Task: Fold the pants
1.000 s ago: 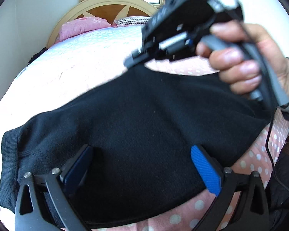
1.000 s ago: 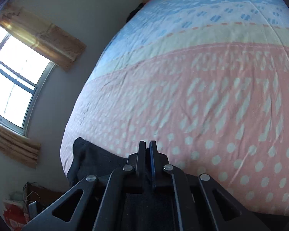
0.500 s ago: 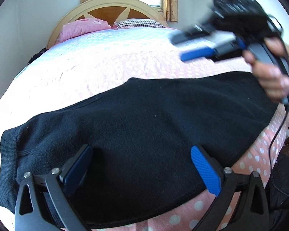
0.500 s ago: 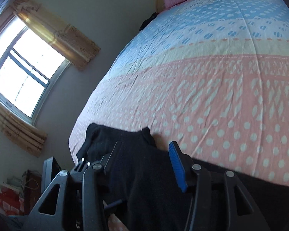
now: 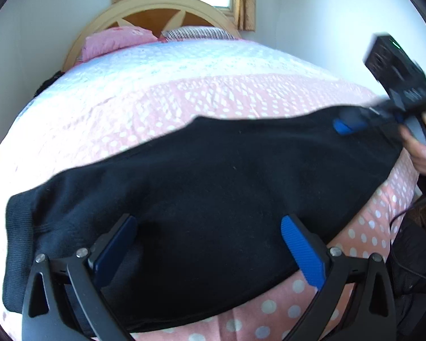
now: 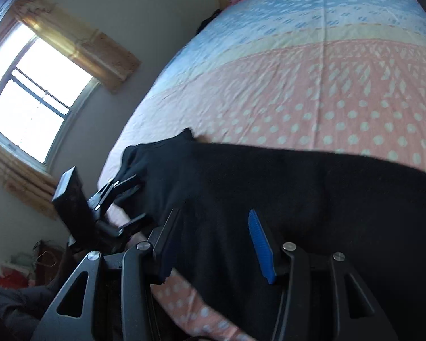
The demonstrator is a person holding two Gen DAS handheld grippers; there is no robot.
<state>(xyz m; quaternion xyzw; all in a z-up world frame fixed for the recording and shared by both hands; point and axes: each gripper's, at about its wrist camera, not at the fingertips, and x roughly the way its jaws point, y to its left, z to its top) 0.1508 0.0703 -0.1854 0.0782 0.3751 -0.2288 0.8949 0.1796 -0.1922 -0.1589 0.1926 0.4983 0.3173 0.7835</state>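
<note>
- Black pants point(image 5: 213, 187) lie spread across the near edge of the bed point(image 5: 184, 91), running from lower left to right of the left wrist view; the ribbed hem sits at far left.
- In the right wrist view the pants point(image 6: 269, 182) fill the lower middle and right; one end reaches a point near the bed's left edge.
- Left tool point(image 5: 210, 244): jaws wide apart, blue pads to either side over the dark cloth, nothing pinched between them. Whether the pads touch the fabric I cannot tell.
- Left tool also shows at left of the right wrist view point(image 6: 127, 201), fingers spread at the pants' end.
- Right tool point(image 6: 215, 241): jaws have just been opening and now stand apart, over the pants, with cloth below and between the fingers but not clamped.
- Right tool seen blurred at the right edge of the left wrist view point(image 5: 352, 123), one blue pad over the pants' upper edge; a hand point(image 5: 420, 147) grips its handle.
- Bedspread: pink with white dots near, pale blue band farther up.
- Pink pillow point(image 5: 116, 39) and a striped pillow point(image 5: 196, 32) against the arched wooden headboard point(image 5: 156, 8), top of frame.
- Window point(image 6: 31, 105) with tan curtains, upper left of right wrist view.
</note>
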